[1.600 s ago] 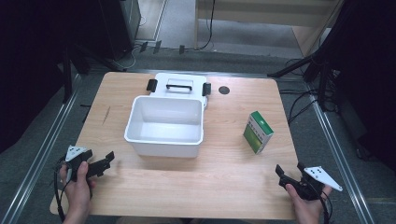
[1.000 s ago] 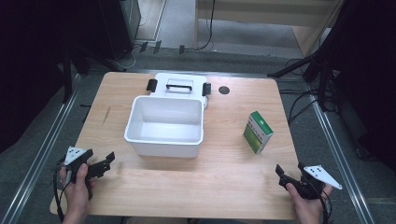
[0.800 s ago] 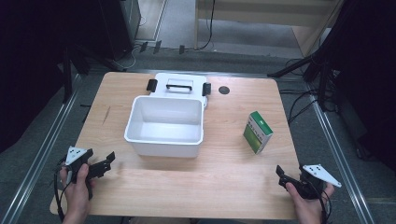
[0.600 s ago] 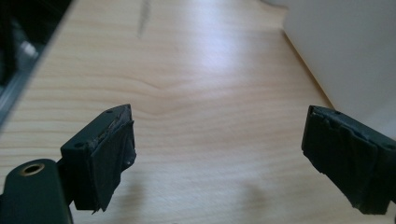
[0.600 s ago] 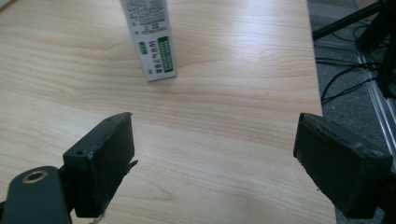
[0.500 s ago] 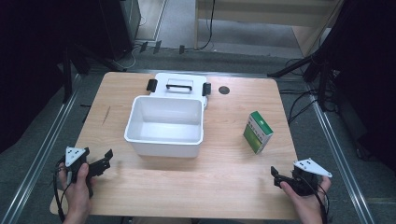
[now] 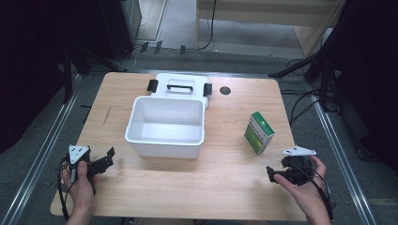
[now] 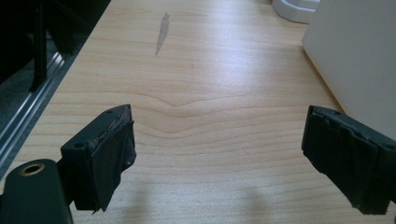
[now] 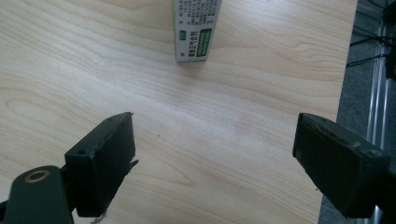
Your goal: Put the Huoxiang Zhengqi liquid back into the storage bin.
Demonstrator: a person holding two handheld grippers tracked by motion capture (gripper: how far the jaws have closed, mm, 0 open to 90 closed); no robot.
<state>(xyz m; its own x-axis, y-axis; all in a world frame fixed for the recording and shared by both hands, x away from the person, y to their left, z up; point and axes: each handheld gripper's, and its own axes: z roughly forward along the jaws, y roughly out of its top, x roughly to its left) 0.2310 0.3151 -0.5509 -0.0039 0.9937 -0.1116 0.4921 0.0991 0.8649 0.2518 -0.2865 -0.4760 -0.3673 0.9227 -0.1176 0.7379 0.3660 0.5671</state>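
Note:
An empty white bin stands in the middle of the wooden table, its lid with a black handle lying flat behind it. A green and white box stands upright to the bin's right. My left gripper is held low at the near left, open and empty, short of the bin's front left corner. In the left gripper view the bin wall rises at the right. My right gripper is open near the front right edge, pointing toward the box ahead of it.
A small black round hole sits in the tabletop to the right of the lid. Metal rails run along both sides of the table, and cables lie on the floor at the right. A dark streak marks the wood at the left.
The right gripper has shifted a little left and forward, toward the green box. The left gripper has barely moved. Both stay open.

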